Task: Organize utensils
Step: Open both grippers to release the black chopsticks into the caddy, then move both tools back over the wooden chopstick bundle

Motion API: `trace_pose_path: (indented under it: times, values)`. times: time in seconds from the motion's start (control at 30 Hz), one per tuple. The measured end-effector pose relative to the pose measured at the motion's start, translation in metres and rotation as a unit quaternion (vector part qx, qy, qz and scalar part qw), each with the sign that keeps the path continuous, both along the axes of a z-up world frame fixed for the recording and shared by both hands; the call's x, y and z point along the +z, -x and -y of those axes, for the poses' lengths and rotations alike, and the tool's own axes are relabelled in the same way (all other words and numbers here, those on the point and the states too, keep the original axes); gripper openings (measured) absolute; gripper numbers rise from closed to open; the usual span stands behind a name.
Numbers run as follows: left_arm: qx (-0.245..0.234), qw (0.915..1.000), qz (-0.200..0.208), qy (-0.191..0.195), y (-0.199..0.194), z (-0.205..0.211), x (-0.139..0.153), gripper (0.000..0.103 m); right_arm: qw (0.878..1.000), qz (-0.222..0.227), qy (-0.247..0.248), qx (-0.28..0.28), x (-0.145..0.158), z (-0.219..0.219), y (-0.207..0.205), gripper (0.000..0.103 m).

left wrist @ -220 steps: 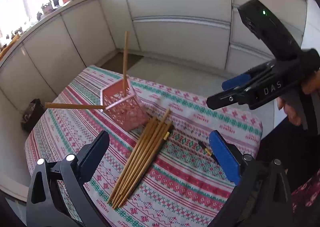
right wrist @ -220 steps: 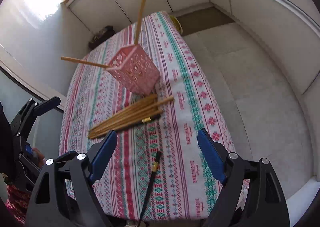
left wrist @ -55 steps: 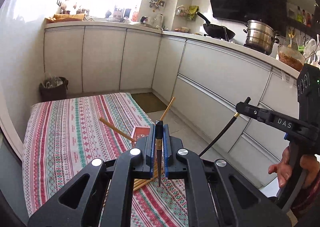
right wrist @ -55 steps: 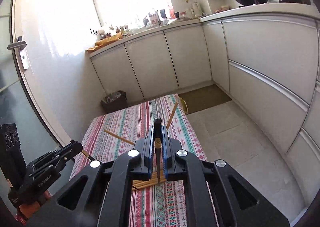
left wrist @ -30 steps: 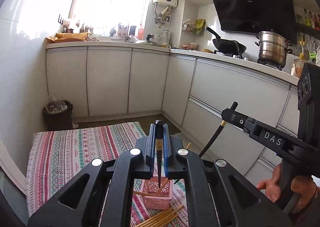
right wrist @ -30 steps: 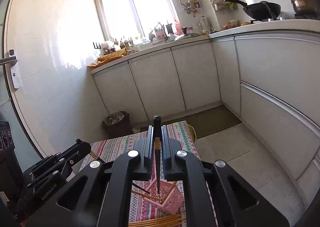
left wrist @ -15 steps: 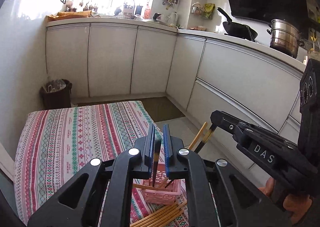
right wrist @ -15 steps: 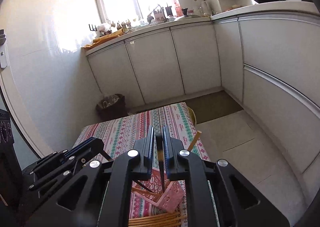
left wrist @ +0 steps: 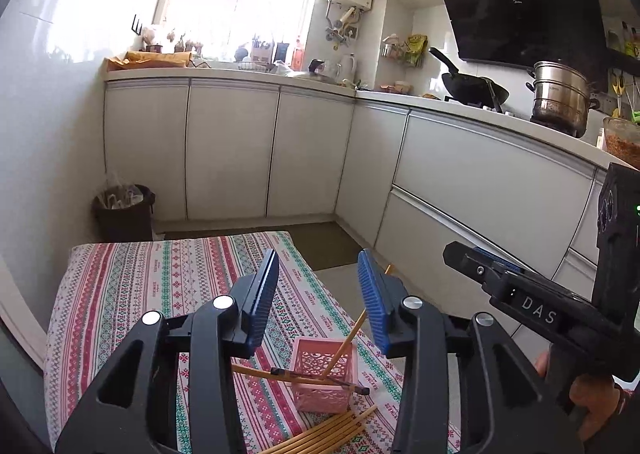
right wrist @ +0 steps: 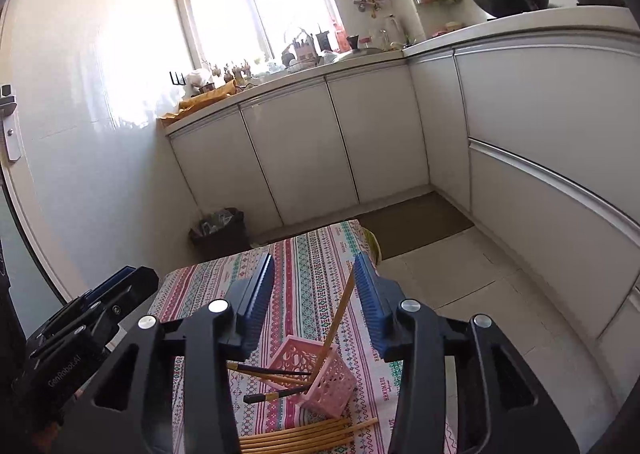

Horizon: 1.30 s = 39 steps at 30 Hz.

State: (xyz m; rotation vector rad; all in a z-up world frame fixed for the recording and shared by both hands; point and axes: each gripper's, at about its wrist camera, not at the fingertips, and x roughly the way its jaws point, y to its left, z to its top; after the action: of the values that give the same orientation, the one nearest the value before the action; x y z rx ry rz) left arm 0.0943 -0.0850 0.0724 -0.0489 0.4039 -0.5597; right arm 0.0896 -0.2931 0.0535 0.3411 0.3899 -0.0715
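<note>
The pink lattice holder stands low in frame on the striped tablecloth, holding one upright wooden chopstick and dark-tipped chopsticks lying across its rim; loose wooden chopsticks lie just before it. Both the left gripper and right gripper have just been opening, jaws spread with nothing pinched, the holder below between the fingers. The cloth's right edge drops to open floor before the cabinets.

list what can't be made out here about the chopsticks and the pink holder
- Pile of loose chopsticks: count unknown; the left wrist view's bottom edge and the left tongs cut it off, the right tongs cover its ends in the right wrist view.
- Pink holder: its base is hidden by its own walls, so how deep the sticks sit is unclear.
- Dark chopsticks: whether both ends are inside is hidden by the right tongs' frame.
</note>
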Motion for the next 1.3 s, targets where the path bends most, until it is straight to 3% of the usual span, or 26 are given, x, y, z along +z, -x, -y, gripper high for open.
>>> trace_pose_path:
  times: [0.1, 0.13, 0.47, 0.6, 0.7, 0.93, 1.03, 1.13, 1.2, 1.23, 1.3]
  values:
    - [0.002, 0.9999, 0.014, 0.004, 0.012, -0.004, 0.005, 0.059, 1.0, 0.011, -0.002, -0.005, 0.005, -0.003, 0.009, 0.063]
    - [0.003, 0.9998, 0.019, 0.003, 0.015, -0.005, 0.007, 0.06, 1.0, 0.018, -0.002, -0.009, 0.008, -0.003, 0.013, 0.07]
    - [0.017, 0.9992, 0.035, 0.012, 0.038, -0.024, 0.021, 0.072, 0.999, 0.036, 0.0, -0.012, 0.016, -0.007, 0.037, 0.086]
    - [0.028, 0.9985, 0.045, 0.013, 0.046, -0.029, 0.026, 0.088, 0.999, 0.042, 0.005, -0.003, 0.016, -0.011, 0.045, 0.095]
    - [0.032, 0.9982, 0.05, 0.013, 0.052, -0.033, 0.027, 0.095, 0.999, 0.044, 0.007, 0.01, 0.016, -0.014, 0.053, 0.096]
    - [0.031, 0.9983, 0.049, -0.008, 0.067, -0.042, 0.023, 0.096, 0.999, 0.034, 0.012, 0.013, 0.009, -0.014, 0.069, 0.096]
    - [0.023, 0.9982, 0.046, -0.031, 0.075, -0.048, 0.018, 0.096, 1.0, 0.022, -0.001, 0.01, 0.001, -0.008, 0.079, 0.096]
    - [-0.014, 0.9964, 0.037, -0.075, 0.082, -0.049, 0.006, 0.096, 1.0, 0.004, -0.018, 0.004, -0.017, 0.001, 0.094, 0.096]
    - [-0.076, 0.9897, 0.013, -0.121, 0.084, -0.043, -0.008, 0.096, 0.999, -0.016, -0.03, 0.003, -0.033, 0.008, 0.102, 0.096]
    - [-0.117, 0.9811, -0.01, -0.154, 0.084, -0.037, -0.019, 0.096, 0.999, -0.028, -0.039, 0.003, -0.043, 0.012, 0.105, 0.096]
    - [-0.183, 0.9537, -0.043, -0.234, 0.088, -0.02, -0.045, 0.096, 0.996, -0.062, -0.059, 0.007, -0.065, 0.019, 0.112, 0.096]
